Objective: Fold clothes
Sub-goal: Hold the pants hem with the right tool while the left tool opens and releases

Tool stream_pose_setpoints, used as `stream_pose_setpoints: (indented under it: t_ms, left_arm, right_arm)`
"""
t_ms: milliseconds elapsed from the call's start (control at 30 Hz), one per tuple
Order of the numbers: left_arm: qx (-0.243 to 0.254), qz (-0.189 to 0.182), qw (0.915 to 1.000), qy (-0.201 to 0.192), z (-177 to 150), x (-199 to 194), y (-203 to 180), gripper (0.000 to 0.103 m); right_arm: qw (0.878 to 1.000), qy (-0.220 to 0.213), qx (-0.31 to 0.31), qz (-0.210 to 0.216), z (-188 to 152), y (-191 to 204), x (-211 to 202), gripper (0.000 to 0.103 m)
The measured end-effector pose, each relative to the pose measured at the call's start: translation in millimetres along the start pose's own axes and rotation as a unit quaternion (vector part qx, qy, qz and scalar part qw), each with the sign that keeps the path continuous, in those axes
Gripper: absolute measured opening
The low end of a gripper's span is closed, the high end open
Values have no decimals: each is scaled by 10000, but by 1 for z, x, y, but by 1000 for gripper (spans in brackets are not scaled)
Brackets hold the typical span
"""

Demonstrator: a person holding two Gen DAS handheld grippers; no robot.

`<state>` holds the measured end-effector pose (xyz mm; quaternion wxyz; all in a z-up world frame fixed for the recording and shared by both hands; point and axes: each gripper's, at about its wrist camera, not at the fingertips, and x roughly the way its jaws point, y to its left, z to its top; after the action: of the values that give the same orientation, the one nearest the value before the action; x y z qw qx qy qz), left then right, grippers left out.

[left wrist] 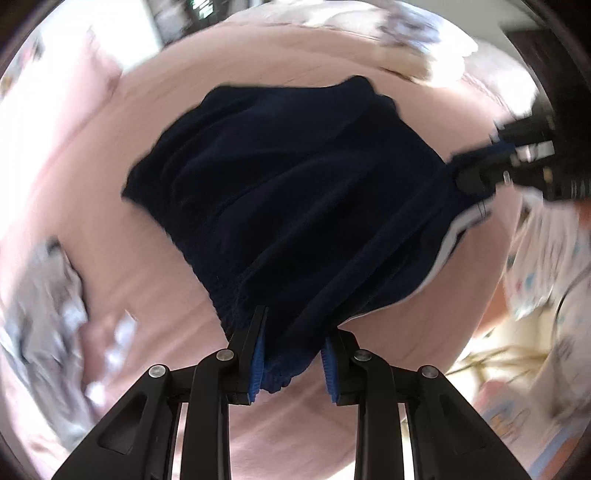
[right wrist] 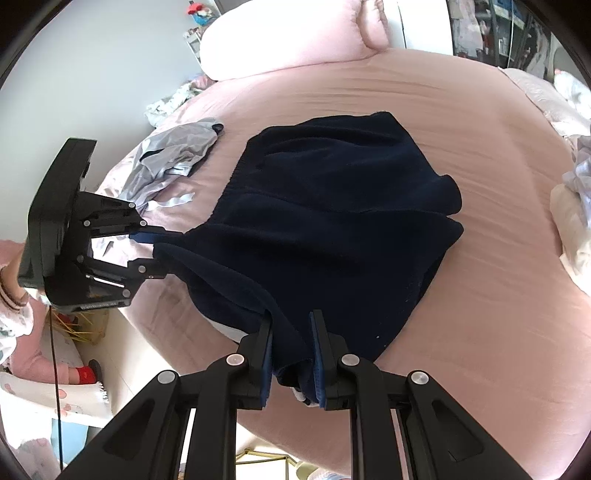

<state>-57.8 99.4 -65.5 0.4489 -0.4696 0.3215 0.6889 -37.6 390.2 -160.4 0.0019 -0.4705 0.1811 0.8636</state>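
Observation:
A dark navy garment [left wrist: 295, 195] with a white side stripe lies on the pink bed sheet [left wrist: 110, 206]; it also shows in the right wrist view [right wrist: 332, 221]. My left gripper [left wrist: 293, 354] is shut on its near edge, cloth bunched between the blue pads. My right gripper [right wrist: 291, 354] is shut on another corner of the same garment. Each gripper shows in the other's view, the right one [left wrist: 476, 173] at the garment's right corner, the left one [right wrist: 159, 251] at its left corner. The near edge is lifted between them.
A grey crumpled garment [right wrist: 173, 158] lies left on the bed, also in the left wrist view [left wrist: 48, 306]. Pink pillows [right wrist: 291, 33] are at the head. White and patterned clothes [right wrist: 576, 192] lie at the right edge. The bed's near edge drops to the floor [right wrist: 122, 332].

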Motion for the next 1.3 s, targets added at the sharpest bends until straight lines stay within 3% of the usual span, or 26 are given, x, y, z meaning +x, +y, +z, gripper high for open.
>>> stream_pose_setpoints:
  t_ms: [133,433,467,500,567,733,867,1067,1300]
  left_arm:
    - [-707,-342,9969,101,-1,13,16,24]
    - [-1239,-727,9895,177,1,18,31,24]
    - [-1294,-758,9885,171,1,17,31,24]
    - [-1334,-790,9878,160,0,18,32,24]
    - [-1386,-850,9866,138,-1,18,34,24]
    - [-1534,-958,9834,118,-4,20,39,24]
    - [-1576,-975,9826,111,-7,21,38,24]
    - [-1622,-969,9818,167,-8,20,39,24]
    - [-943,-431,9939,385,3,10,20,24]
  right_arm:
    - [9997,-11,232,56,2,-11,4,16]
    - [9970,-36,754,182,7,-37,12,17]
    - [9965,-43,804,243,5,-38,11,25]
    - [9959,-50,852,314,2,-39,10,46]
    - [9944,-66,947,455,-4,-42,6,72]
    - [9931,-139,973,638,-17,-42,-2,73]
    - [9988,-48,433,217,-22,-27,3,73]
    - [9991,-332,-69,-235,-26,-7,10,73]
    - [9876,-616,-1003,-1043,-24,18,4,73]
